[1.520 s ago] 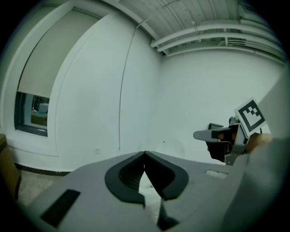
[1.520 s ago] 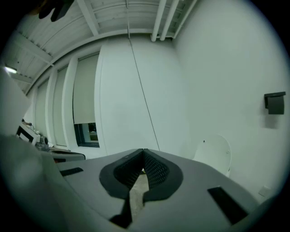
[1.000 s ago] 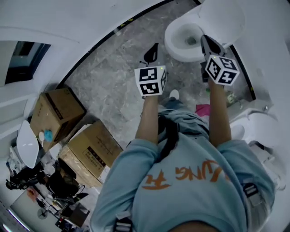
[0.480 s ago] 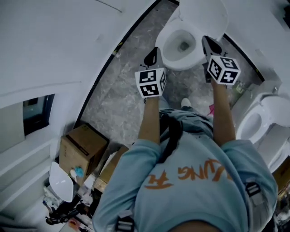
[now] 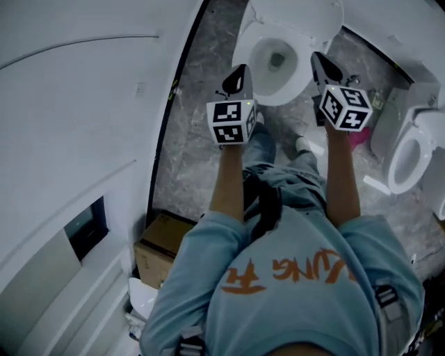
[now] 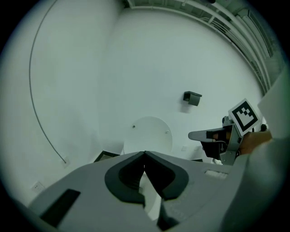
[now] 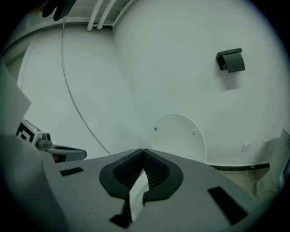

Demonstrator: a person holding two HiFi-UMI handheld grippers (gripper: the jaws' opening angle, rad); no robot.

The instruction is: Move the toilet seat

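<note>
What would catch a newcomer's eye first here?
Two handheld grippers with black-and-white marker cubes, the left gripper and right gripper, both shut and empty, point at a white toilet with its lid up, at the top of the head view. The person's light blue sweatshirt with orange print fills the bottom, and a second toilet stands at the right edge.

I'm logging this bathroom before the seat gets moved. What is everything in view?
toilet: one, white, lid up, ahead between the grippers
second toilet: one, white, right edge
pink object: one, on floor near second toilet, too small to identify
cardboard box: one, brown, on floor by left wall
wall fixture: one, black, on wall above the toilet
floor: grey marble
left gripper: one, grey, jaws shut, empty
right gripper: one, grey, jaws shut, empty
shirt: one, light blue with orange print, bottom of head view
</note>
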